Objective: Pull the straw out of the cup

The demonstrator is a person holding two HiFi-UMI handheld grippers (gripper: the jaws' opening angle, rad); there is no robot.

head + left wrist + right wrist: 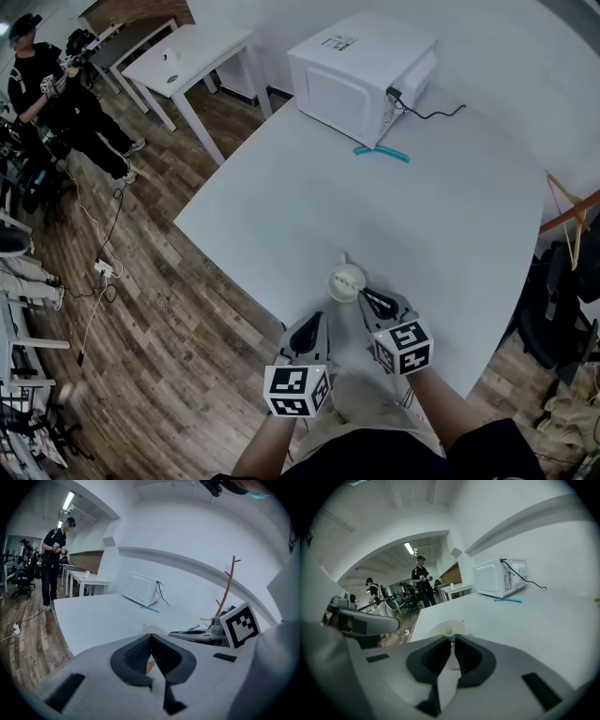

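closest in, the left gripper point(315, 321) hangs at the near edge of the broad white counter point(309, 187), its dark fingers pressed together at the tips with nothing clearly caught between them; a small pinkish-yellow patch shows low in the gap behind the tips, too blurred to name. just to its right, the right gripper point(365, 293) reaches the near rim of the small round white cup point(342, 279), which stands upright close to the counter's near edge. in the right gripper view its fingers are closed at the tips on a thin white-and-teal straw point(451, 638), whose short visible end sits right at the cup's rim; how far the straw goes down into the cup cannot be seen. well apart, at the far side of the counter, sits a boxy white microwave oven point(361, 75) with a black cable point(433, 114) trailing from it and a slim teal strip point(382, 153) lying just in front. off to the left, a person in black clothes point(56, 94) stands on the wooden plank floor point(141, 309) near a small white table point(187, 52).
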